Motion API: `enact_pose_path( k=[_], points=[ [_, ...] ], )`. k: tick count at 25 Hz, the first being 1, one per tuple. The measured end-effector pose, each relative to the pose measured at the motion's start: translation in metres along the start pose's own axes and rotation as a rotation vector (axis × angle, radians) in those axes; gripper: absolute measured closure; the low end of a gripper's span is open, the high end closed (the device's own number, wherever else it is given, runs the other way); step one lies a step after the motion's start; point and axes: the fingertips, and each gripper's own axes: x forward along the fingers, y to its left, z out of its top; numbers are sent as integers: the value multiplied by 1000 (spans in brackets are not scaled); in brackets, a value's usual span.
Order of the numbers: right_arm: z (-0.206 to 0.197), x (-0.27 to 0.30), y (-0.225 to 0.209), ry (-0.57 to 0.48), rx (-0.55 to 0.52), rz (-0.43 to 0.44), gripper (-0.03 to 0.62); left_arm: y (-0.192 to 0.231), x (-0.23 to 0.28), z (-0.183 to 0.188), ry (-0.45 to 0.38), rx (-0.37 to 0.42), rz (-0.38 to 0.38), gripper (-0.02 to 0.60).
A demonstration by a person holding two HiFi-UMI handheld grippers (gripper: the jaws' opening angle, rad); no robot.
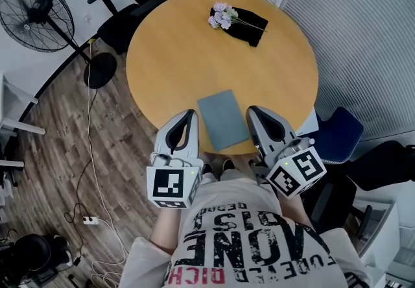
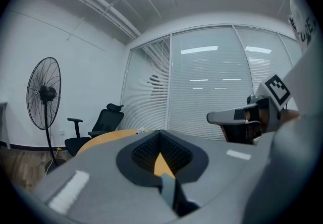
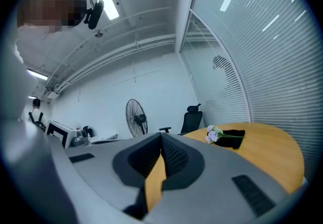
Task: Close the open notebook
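Note:
A grey-blue notebook (image 1: 224, 119) lies flat with its cover shut at the near edge of the round wooden table (image 1: 181, 53). My left gripper (image 1: 189, 115) hovers just left of it and my right gripper (image 1: 252, 111) just right of it, and neither touches it. In the left gripper view the jaws (image 2: 160, 134) meet at the tips with nothing between them. The right gripper view shows the same: its jaws (image 3: 161, 137) are shut and empty. Neither gripper view shows the notebook.
A small bunch of pale flowers (image 1: 222, 15) rests on a black cloth (image 1: 248, 24) at the table's far side. A standing fan (image 1: 35, 14) and a black office chair (image 1: 139, 1) stand to the left. A blue chair (image 1: 340, 134) is at the right.

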Motion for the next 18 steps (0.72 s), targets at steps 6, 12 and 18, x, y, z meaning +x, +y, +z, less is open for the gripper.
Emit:
enact_pose_path(
  k=[6, 12, 18],
  points=[
    [1, 1, 18, -14, -4, 43, 582, 7, -13, -5, 9, -28, 22, 572],
    [1, 1, 33, -26, -3, 70, 582, 14, -24, -5, 7, -33, 35, 571],
    [-3, 6, 40, -9, -20, 88, 582, 7, -23, -12, 10, -53, 25, 571]
  ],
)
